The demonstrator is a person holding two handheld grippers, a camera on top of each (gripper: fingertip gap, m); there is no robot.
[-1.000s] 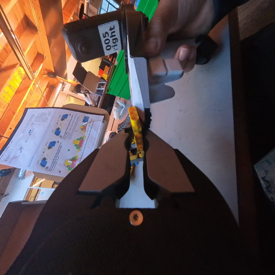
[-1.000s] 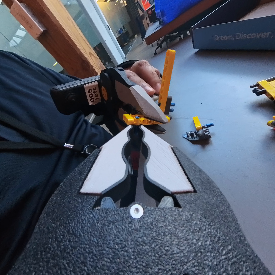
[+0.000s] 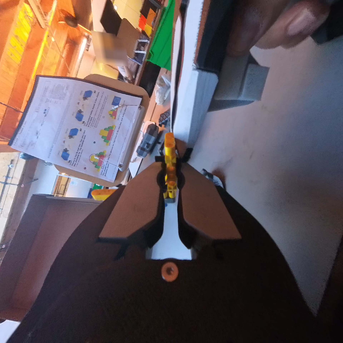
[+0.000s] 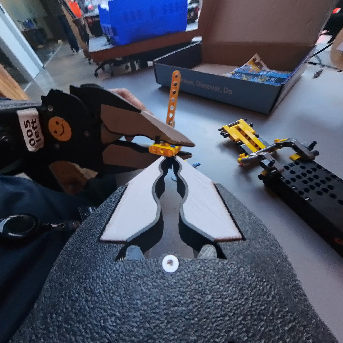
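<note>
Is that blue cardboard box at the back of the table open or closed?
Open. The blue box has its lid flap standing up behind it, and you can see inside to its brown floor, where a printed booklet lies.

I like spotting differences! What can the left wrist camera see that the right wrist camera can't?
Only the left wrist view shows a printed sheet with coloured brick pictures standing on a board, and a green bin behind.

Only the right wrist view shows the open cardboard box with a booklet inside, a yellow and grey model beside a black perforated block, and a long orange beam standing up.

Both show the small yellow beam clamped in the left gripper, with the right gripper shut just below it.
</note>
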